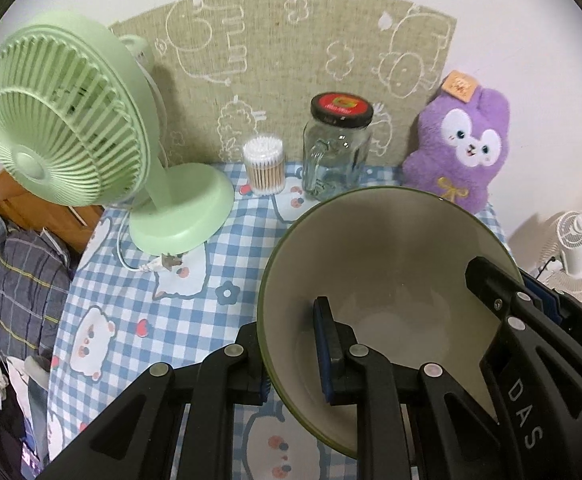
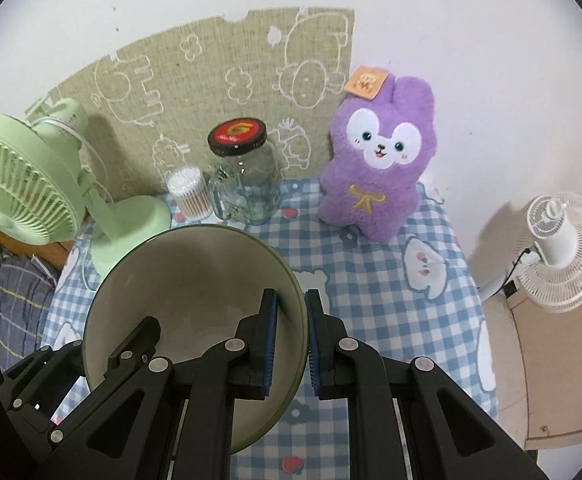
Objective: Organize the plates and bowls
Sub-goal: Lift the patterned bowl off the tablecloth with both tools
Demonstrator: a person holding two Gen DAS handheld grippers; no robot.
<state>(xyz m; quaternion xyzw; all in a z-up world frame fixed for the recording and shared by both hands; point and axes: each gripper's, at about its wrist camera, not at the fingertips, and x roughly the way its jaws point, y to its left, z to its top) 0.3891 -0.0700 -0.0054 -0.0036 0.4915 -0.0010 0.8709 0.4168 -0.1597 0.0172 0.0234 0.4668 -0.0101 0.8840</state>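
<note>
Grey-beige inside with a dark green rim, the bowl (image 1: 387,280) is being held up over the bench (image 1: 163,320) between both of my tongs. My left tongs (image 1: 295,364) are clamping its near-left rim, one finger inside the bowl and one outside. My right tongs (image 2: 291,344) are gripping the opposite rim the same way, blue pads pressing on either side of the wall. White letters reading "DAS" are showing on the black body of the right tool as seen from the left wrist camera. A blue-and-white checked cloth with cartoon bears is covering the bench. Behind the bowl, a glass jar (image 1: 337,148) with a handle is standing upright; its black lid is carrying a red label whose writing is too small to read. Just beside it is sitting a tub of cotton swabs (image 1: 264,166). A green fan (image 1: 71,120) is standing at the left, a purple plush rabbit (image 2: 379,160) with an orange tag, print unreadable, at the right.
</note>
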